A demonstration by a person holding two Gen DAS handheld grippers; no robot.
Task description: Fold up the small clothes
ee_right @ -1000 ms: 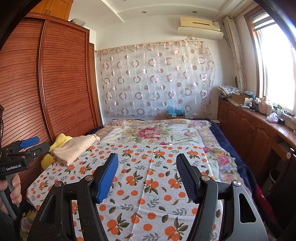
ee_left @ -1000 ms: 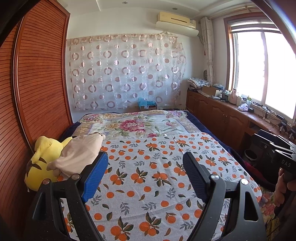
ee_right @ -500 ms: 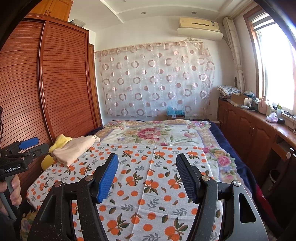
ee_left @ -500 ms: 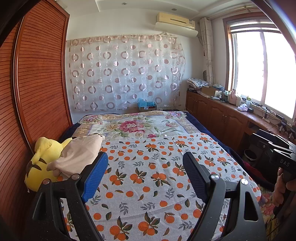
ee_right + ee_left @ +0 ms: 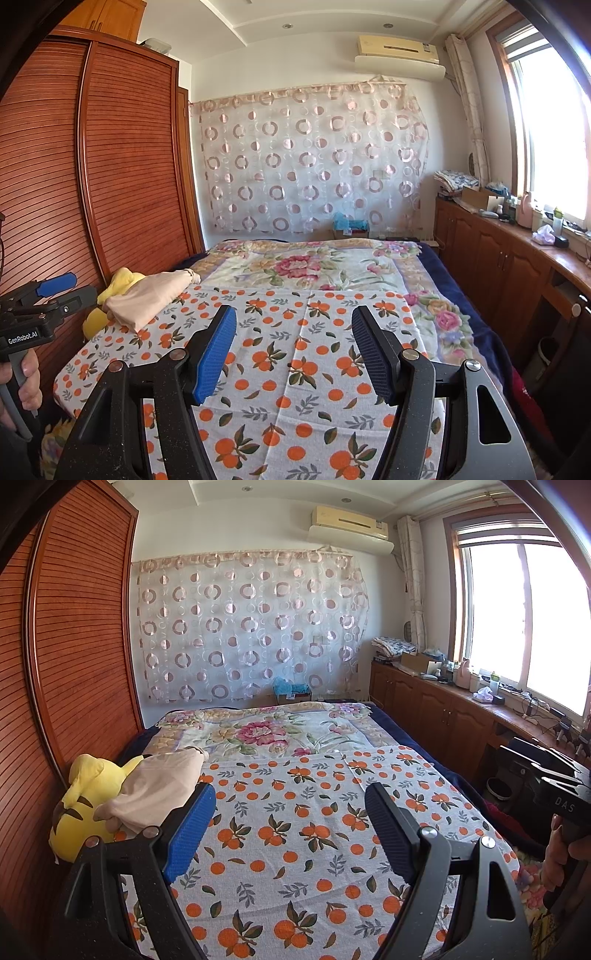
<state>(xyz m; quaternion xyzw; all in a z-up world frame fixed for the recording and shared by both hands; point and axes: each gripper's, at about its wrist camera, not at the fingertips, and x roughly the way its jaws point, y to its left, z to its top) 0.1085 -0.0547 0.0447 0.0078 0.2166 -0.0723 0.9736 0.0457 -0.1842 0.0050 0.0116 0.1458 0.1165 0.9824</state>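
A beige garment (image 5: 159,786) (image 5: 147,295) lies bunched at the left edge of the bed, draped partly over a yellow plush toy (image 5: 86,805) (image 5: 110,295). My left gripper (image 5: 290,794) hovers open above the orange-print sheet (image 5: 295,830), with nothing between its blue pads; the garment sits just beyond its left finger. My right gripper (image 5: 293,317) is also open and empty over the same sheet (image 5: 295,369), with the garment well off to its left. Each view shows the other gripper held in a hand at the frame's edge.
A floral blanket (image 5: 266,734) covers the far half of the bed. A slatted wooden wardrobe (image 5: 129,166) stands close on the left. Low wooden cabinets (image 5: 498,258) with clutter on top run under the window on the right. A bin (image 5: 498,794) sits beside the bed.
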